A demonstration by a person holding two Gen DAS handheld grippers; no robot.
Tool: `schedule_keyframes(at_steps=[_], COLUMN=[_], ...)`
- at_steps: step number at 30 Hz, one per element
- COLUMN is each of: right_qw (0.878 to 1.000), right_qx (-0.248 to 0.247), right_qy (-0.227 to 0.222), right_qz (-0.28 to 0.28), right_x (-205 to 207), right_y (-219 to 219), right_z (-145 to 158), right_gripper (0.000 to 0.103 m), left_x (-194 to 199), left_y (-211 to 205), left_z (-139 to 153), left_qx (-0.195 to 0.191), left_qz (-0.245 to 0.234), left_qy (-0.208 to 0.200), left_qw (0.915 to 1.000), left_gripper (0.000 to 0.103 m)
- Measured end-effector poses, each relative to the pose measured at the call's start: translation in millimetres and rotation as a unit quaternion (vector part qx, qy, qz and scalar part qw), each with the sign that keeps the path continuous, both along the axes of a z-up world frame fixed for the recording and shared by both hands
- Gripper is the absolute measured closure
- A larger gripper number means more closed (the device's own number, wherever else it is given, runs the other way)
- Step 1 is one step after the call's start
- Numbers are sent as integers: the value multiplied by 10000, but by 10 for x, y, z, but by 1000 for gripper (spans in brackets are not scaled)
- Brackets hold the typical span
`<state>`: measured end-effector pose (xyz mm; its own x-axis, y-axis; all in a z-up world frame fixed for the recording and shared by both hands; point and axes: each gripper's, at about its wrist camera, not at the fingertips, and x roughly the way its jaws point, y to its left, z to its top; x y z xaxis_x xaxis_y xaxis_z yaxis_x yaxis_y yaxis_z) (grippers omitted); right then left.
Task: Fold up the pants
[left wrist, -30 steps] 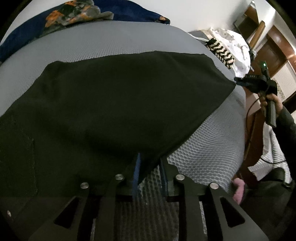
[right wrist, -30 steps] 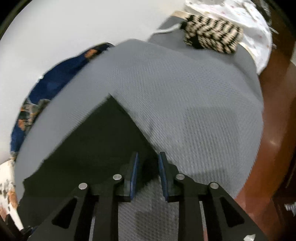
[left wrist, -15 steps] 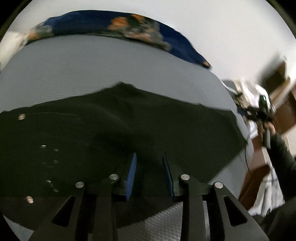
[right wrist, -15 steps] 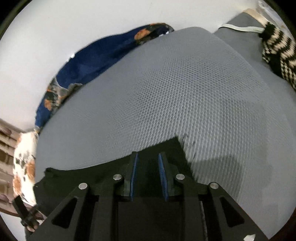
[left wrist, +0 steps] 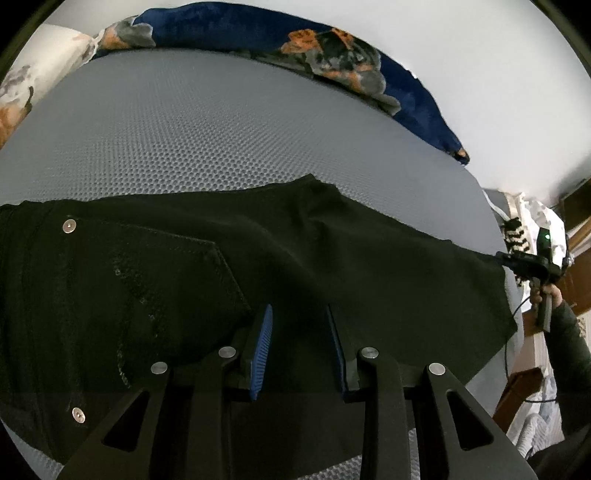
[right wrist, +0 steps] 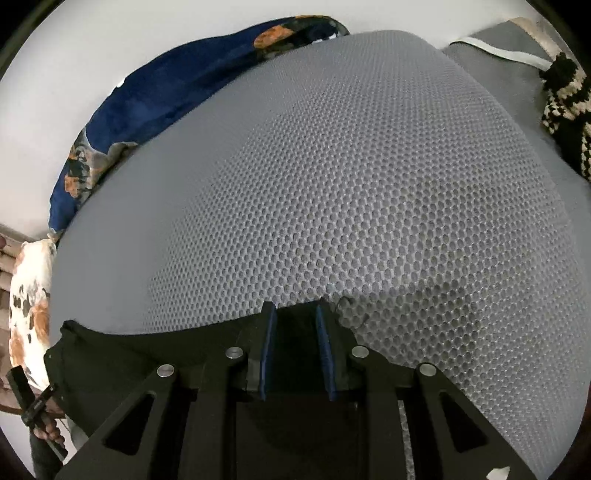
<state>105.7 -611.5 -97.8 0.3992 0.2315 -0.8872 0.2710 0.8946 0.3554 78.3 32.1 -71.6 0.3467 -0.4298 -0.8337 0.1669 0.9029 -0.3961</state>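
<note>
Under your left gripper (left wrist: 299, 325) lie the black pants (left wrist: 177, 280), spread on the grey mesh mattress (left wrist: 207, 136); its blue pads stand apart over the cloth, not pinching it. Your right gripper (right wrist: 294, 325) has the leg's end between its narrowly parted pads, though whether they pinch it I cannot tell. At twelve o'clock, against the wall, lies a blue floral blanket (left wrist: 258, 29).
</note>
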Motion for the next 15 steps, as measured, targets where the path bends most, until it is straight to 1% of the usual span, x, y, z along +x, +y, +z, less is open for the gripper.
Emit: schedule_keyframes(at_steps=[4,7,12,15], right_qw=[9999,9997,9991,9983], right_qx=[21,-40,-57,-84], right_qy=[-62,-96,-377,-489], right_qz=[128,211,192,300], right_x=[-19,-78,-215,-321], right_y=[48,55,77,85], right_z=[15,38,141,178], right_gripper=[81,82,81,81], left_x=[33,58,95,111], left_y=[-13,-31,-51,-54], left_z=[-70,-84,-99,-115], left_qx=[79,86,98,96], left_qz=[43,21,-13,-23], left_qy=[121,123,131,160], left_qw=[9999,9999,9999,9998], left_gripper=[72,72,72,72])
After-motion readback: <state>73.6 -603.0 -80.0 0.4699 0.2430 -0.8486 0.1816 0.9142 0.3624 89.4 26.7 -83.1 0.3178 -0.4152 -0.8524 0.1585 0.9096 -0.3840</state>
